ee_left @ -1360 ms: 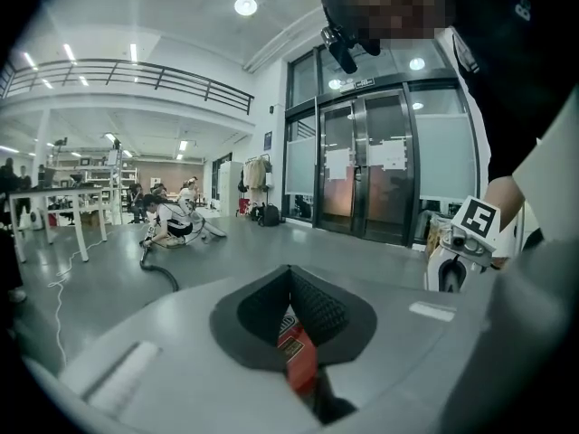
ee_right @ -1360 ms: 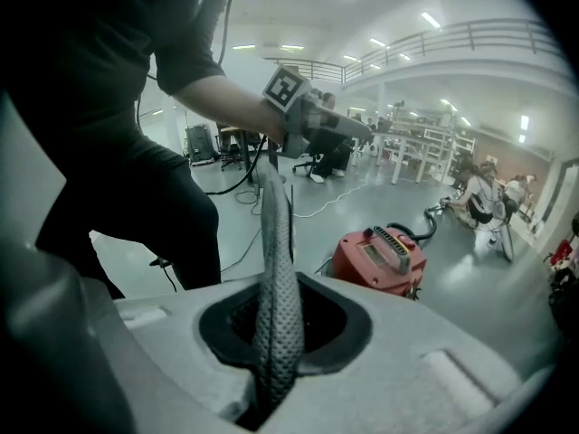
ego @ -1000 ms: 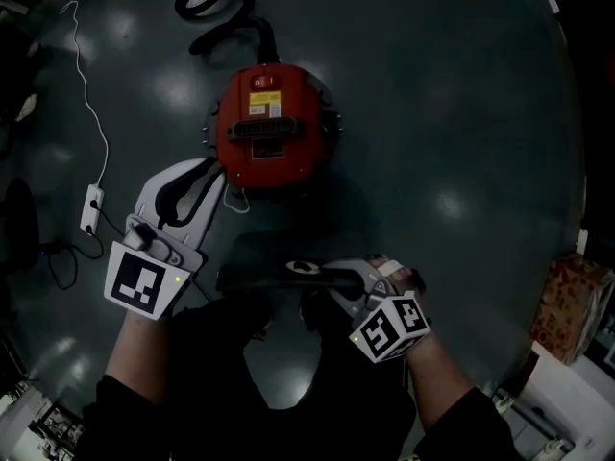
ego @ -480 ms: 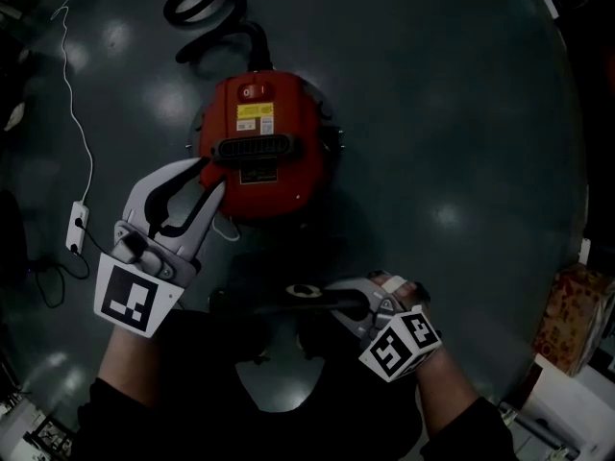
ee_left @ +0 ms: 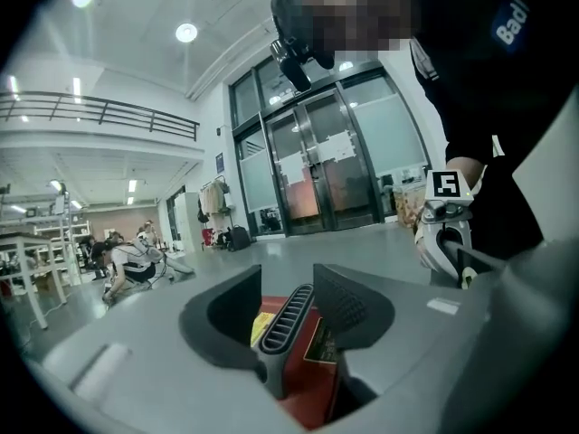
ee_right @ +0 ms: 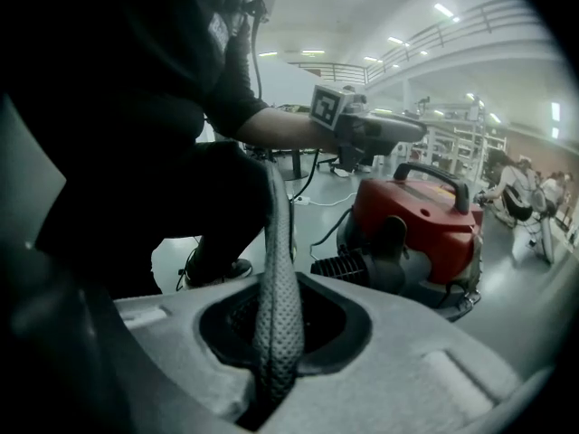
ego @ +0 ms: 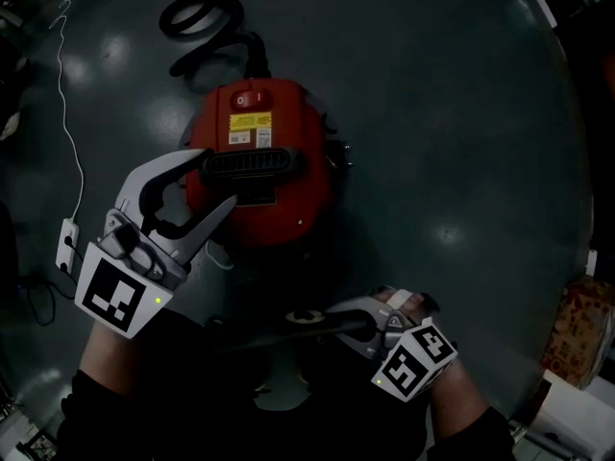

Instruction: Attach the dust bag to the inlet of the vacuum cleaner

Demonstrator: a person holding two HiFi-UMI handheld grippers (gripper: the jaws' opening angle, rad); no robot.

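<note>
1. the dust bag (ee_right: 276, 297) shows as a limp, dark grey strip of dimpled, woven-looking fabric; in the head view it (ego: 255, 336) lies low at 6 o'clock of the vacuum cleaner, well apart from it, and looks nearly black
2. the vacuum cleaner (ego: 259, 161) is a round, glossy red plastic drum with a yellow label (ego: 250, 121) on its top and a black, slotted bar handle (ego: 252, 164) across the middle; it stands on the floor at about 11 o'clock of the head view's centre
3. in the right gripper view a short, black, ribbed tube (ee_right: 348, 265) juts from the drum's lower side toward the bag; i cannot tell whether the inlet lies there
4. the right gripper (ego: 306, 321) has its grey jaws nearly together, pinched on the bag's fabric edge, which rises straight up out of them (ee_right: 276, 333)
5. the left gripper (ego: 213, 181) sits at 9 o'clock of the drum, its jaws opening and standing fairly wide; the slotted handle (ee_left: 285, 333) stands between them, and the ridged pads do not press on it
6. the bag's inside does not show, and the drum is closed, so nothing in either can be made out
7. a black corrugated hose (ego: 197, 17) coils at 12 o'clock of the drum
8. a thin white cable (ego: 72, 113) runs down to a white power strip (ego: 67, 243) at 8 o'clock of the drum
9. the floor (ego: 461, 113) is smooth, dark grey and shiny, with round lamp glints
</note>
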